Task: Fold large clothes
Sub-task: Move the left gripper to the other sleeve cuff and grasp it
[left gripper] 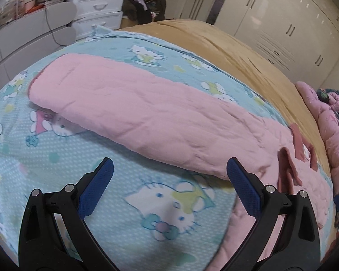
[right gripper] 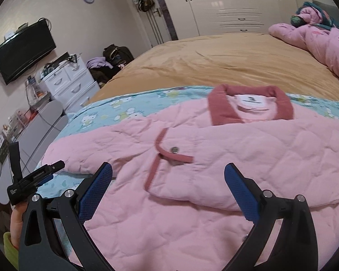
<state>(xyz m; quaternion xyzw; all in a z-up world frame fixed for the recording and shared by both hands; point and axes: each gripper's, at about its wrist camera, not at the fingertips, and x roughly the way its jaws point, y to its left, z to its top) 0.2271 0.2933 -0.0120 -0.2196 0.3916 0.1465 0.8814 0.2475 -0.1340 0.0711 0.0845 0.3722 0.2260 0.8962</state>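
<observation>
Jacket (right gripper: 214,158) flat on blanket (left gripper: 56,153), hem cut off; left tool (left gripper: 169,176), right tool (right gripper: 168,180) spread, empty.

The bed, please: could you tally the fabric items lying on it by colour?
Pink: 2, the quilted jacket and the bundled duvet
Light blue: 1, the cartoon-cat sheet
Tan: 1, the blanket
Total: 4

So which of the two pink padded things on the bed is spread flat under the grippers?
The pink quilted jacket with the dark-pink collar, lying on the Hello Kitty sheet. The pink duvet is bunched far back on the tan bedspread.
</observation>
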